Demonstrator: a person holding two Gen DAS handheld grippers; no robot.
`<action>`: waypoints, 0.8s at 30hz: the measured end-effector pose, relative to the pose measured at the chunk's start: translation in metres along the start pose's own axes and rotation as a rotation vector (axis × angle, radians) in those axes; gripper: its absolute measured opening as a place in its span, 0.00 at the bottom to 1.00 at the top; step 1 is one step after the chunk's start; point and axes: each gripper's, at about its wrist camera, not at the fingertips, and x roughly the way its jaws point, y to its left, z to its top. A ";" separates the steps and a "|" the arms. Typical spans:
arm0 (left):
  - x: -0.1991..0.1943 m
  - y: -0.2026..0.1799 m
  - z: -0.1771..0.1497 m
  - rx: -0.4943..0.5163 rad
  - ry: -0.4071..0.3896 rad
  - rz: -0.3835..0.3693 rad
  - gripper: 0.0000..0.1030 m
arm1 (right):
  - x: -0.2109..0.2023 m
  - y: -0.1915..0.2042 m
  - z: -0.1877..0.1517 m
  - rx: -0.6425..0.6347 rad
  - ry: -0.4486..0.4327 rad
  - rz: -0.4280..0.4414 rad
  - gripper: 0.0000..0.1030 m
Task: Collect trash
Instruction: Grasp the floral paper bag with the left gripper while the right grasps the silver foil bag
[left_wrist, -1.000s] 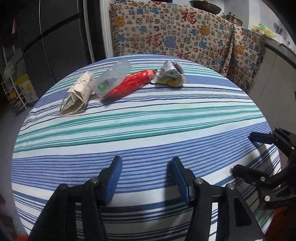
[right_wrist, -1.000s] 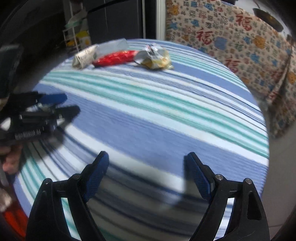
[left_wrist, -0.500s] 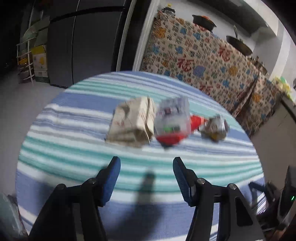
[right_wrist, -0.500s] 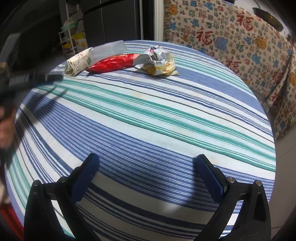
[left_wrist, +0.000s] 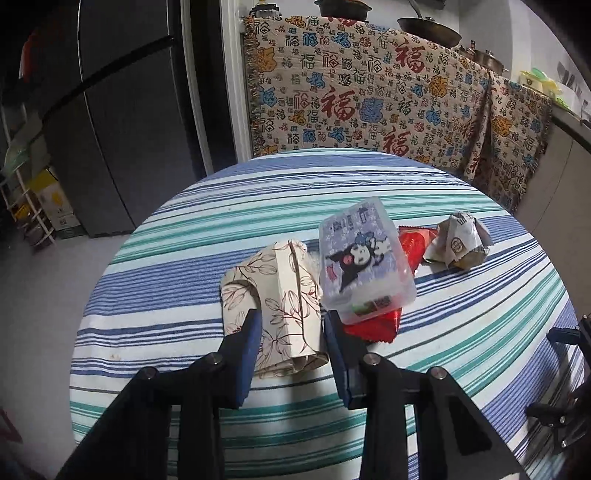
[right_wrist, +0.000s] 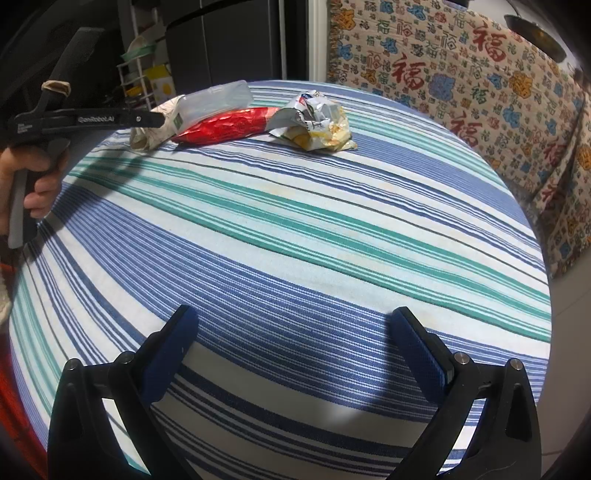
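A crumpled, leaf-printed paper bag (left_wrist: 275, 295) lay at the far side of the round striped tablecloth (left_wrist: 461, 325), its near end between the spread blue pads of the left gripper (left_wrist: 291, 332), which had not closed on it. Beside it a clear plastic box (left_wrist: 364, 264) rested on a shiny red foil wrapper (left_wrist: 373, 325), near a crushed silver packet (left_wrist: 458, 242). The right gripper (right_wrist: 295, 354) hovered wide open and empty over bare cloth, well apart

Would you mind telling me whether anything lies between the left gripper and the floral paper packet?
Nothing visible does. The left gripper is open with its jaws either side of the packet's near end. The clear box, resting on the red wrapper, sits close beside the right-hand jaw.
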 end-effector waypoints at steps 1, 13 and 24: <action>-0.002 0.001 -0.002 0.000 -0.004 0.003 0.31 | -0.001 0.000 -0.001 -0.002 0.000 0.001 1.00; -0.054 -0.037 -0.051 -0.080 0.027 -0.003 0.30 | 0.004 -0.023 0.010 0.061 -0.003 -0.021 0.95; -0.049 -0.047 -0.053 -0.101 0.003 -0.016 0.30 | 0.046 -0.018 0.084 0.003 -0.003 -0.018 0.81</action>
